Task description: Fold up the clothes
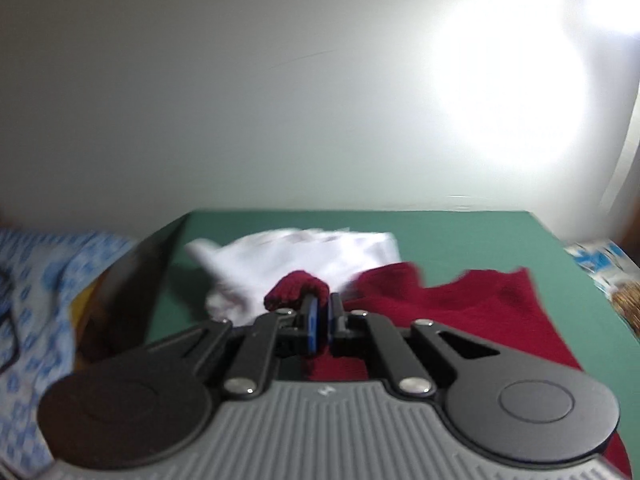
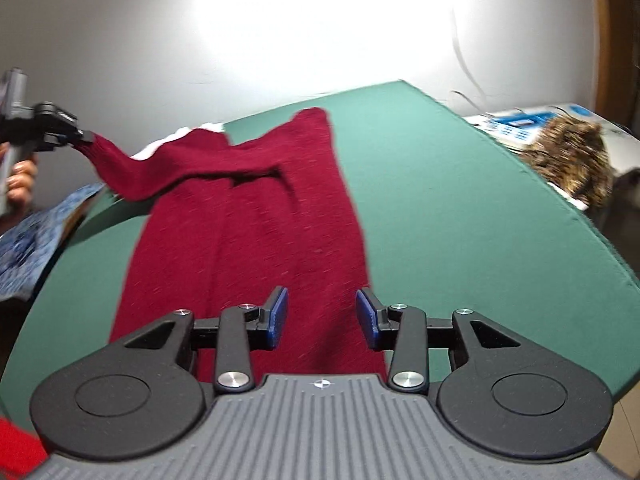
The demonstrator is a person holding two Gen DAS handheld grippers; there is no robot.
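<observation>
A dark red knitted sweater (image 2: 256,240) lies spread lengthwise on the green cloth-covered table (image 2: 460,200), its body mostly flat with a fold crease across the upper part. One sleeve (image 2: 132,168) is lifted off the table and stretched out to the left, its ribbed cuff (image 1: 294,286) raised. A white garment (image 1: 304,256) lies crumpled behind it, partly under the red knit

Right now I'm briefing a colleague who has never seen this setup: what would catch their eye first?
Most striking is the dark red knit sweater spread lengthwise on the green table. The left gripper is shut on its sleeve cuff, lifting it at the left, while the right gripper hangs open over the near hem. A white garment lies behind the sweater.
</observation>
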